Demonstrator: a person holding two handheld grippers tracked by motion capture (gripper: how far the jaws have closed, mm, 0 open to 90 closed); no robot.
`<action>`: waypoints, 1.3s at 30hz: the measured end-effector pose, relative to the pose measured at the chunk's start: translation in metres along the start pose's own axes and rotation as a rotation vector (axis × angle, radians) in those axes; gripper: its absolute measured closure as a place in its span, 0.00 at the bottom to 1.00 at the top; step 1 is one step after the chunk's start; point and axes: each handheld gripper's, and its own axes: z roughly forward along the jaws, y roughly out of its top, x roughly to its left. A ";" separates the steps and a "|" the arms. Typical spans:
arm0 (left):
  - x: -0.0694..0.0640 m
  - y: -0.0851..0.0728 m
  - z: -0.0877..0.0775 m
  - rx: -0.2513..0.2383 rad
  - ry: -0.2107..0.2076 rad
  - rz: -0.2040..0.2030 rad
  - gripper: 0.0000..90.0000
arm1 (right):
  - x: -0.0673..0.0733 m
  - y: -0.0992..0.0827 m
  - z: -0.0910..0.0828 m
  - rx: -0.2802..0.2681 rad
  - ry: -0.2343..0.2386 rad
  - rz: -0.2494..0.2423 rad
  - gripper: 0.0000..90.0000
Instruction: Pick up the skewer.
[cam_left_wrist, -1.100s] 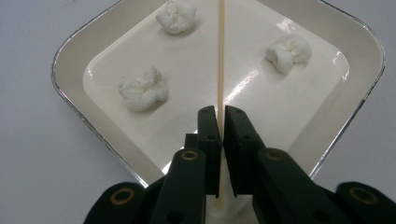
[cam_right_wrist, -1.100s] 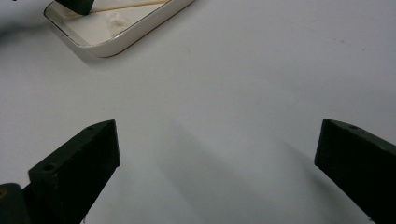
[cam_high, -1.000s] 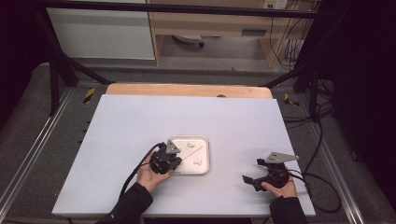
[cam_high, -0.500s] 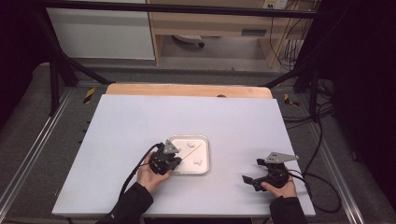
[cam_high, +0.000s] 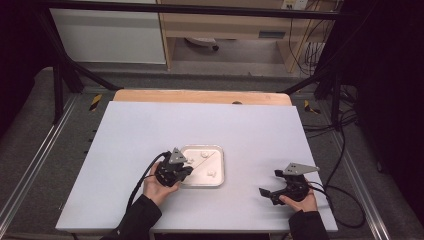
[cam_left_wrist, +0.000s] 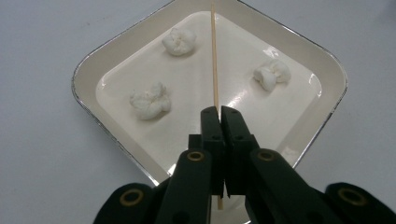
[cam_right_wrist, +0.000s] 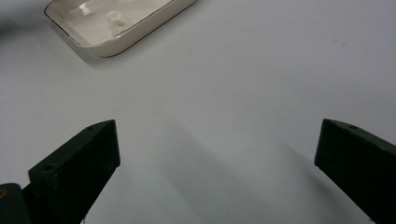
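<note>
A white square tray (cam_left_wrist: 88, 70) holds three white fluffy lumps: one far left (cam_left_wrist: 179, 40), one nearer (cam_left_wrist: 150, 100) and one to the right (cam_left_wrist: 272, 73). My left gripper (cam_left_wrist: 220, 111) is shut on a thin wooden skewer (cam_left_wrist: 214, 56), which points out over the tray between the lumps. In the high view the left gripper (cam_high: 186, 170) sits at the left edge of the tray (cam_high: 221, 167). My right gripper (cam_high: 270, 183) rests on the table to the tray's right. Its jaws (cam_right_wrist: 218, 135) stand wide open over bare table, with the tray (cam_right_wrist: 140, 35) farther off.
The white tabletop (cam_high: 150, 130) stretches around the tray, with a wooden strip (cam_high: 200, 96) along its far edge. Cables trail from both grippers (cam_high: 345, 200). Metal frame rails (cam_high: 30, 165) run along both sides of the table.
</note>
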 end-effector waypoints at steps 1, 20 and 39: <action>0.000 0.000 -0.001 -0.001 0.001 0.004 0.99 | 0.000 0.000 0.000 -0.001 0.000 -0.002 0.01; -0.011 0.010 -0.013 0.016 -0.041 0.061 0.99 | 0.017 0.015 0.009 0.023 -0.068 -0.115 0.01; -0.025 0.022 -0.023 0.028 -0.074 0.128 0.99 | 0.038 0.034 0.017 0.057 -0.127 -0.278 0.02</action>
